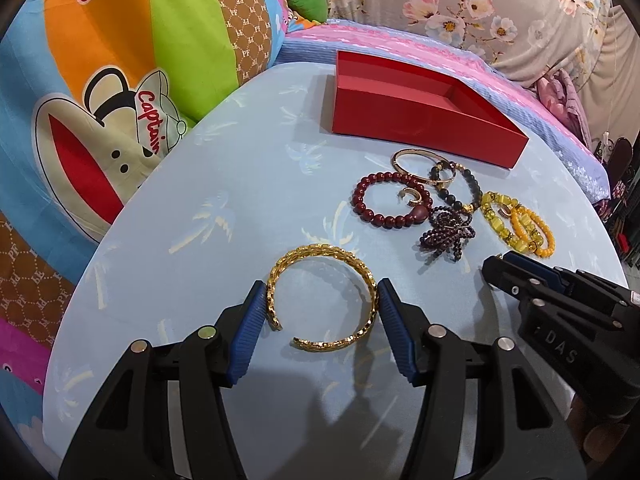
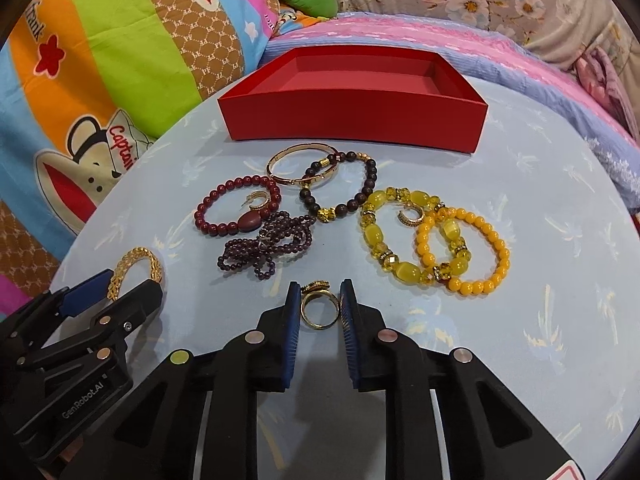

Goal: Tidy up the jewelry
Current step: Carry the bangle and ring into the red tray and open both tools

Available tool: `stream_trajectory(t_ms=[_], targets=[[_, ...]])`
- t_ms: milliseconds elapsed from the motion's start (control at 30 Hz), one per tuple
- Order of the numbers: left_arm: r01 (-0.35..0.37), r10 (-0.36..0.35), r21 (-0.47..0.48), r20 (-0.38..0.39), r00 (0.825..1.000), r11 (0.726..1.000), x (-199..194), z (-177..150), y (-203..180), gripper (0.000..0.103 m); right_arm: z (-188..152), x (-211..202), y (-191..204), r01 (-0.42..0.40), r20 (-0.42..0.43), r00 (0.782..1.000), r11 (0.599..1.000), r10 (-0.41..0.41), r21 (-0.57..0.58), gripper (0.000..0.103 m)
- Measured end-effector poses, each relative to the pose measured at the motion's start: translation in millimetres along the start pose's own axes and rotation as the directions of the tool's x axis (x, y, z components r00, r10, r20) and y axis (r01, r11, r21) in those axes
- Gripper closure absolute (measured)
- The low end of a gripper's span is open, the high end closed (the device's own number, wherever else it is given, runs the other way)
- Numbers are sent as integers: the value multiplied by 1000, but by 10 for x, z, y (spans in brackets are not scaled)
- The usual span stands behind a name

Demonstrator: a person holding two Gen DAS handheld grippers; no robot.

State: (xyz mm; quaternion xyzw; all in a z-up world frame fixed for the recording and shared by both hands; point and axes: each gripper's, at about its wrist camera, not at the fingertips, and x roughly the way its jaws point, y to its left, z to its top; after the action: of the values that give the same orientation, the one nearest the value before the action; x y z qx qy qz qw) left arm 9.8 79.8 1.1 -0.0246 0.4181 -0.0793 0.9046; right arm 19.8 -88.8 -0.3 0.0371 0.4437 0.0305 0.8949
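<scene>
A gold open cuff bracelet (image 1: 324, 300) lies on the light blue cloth, and my left gripper (image 1: 322, 294) is closed in on it, both blue pads touching its sides. In the right wrist view the cuff (image 2: 136, 270) shows at the left between the left gripper's fingers. My right gripper (image 2: 320, 300) has its pads against a gold ring (image 2: 318, 312) that lies on the cloth. An empty red box (image 2: 352, 120) stands behind the jewelry; it also shows in the left wrist view (image 1: 420, 120).
Between the grippers and the box lie a dark red bead bracelet (image 2: 236, 212), a thin gold bangle (image 2: 304, 166), a dark brown bead bracelet (image 2: 340, 188), a purple bead string (image 2: 264, 248), yellow bracelets (image 2: 436, 244) and two small earrings. Colourful pillows are at the left.
</scene>
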Motion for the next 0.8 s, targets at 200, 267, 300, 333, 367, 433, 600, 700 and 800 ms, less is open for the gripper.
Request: stream_trajectory(t_ms=[200, 267, 300, 333, 367, 433, 600, 700, 800], targets=[[-7, 7, 8, 3, 1000, 1000, -12, 18, -41, 49, -16, -59, -119, -10, 3, 1000, 1000, 10, 22, 85], [0, 0, 9, 2, 1000, 1000, -30, 40, -66, 49, -13, -97, -175, -10, 6, 1000, 1000, 10, 27, 85], [5, -5, 13, 4, 1000, 1000, -46, 61, -86, 49, -2, -119, -202, -8, 8, 1000, 1000, 8, 27, 85], [9, -9, 19, 8, 1000, 1000, -62, 84, -106, 49, 18, -146, -236, -6, 14, 1000, 1000, 5, 28, 85], [14, -15, 29, 17, 1000, 999, -87, 135, -144, 49, 48, -179, -279, -6, 20, 1000, 999, 5, 33, 85], [29, -30, 43, 28, 999, 999, -116, 245, -204, 49, 129, -225, -359, -15, 29, 999, 999, 14, 41, 85], [83, -88, 77, 64, 994, 994, -127, 696, -375, 49, 542, -302, -595, -9, 81, 997, 999, 6, 35, 85], [104, -114, 116, 87, 990, 988, -57, 1119, -523, 49, 901, -278, -758, -23, 107, 994, 999, 19, 42, 85], [119, -134, 138, 103, 986, 983, 66, 1513, -629, 49, 1359, -162, -918, -49, 119, 992, 997, 42, 56, 85]])
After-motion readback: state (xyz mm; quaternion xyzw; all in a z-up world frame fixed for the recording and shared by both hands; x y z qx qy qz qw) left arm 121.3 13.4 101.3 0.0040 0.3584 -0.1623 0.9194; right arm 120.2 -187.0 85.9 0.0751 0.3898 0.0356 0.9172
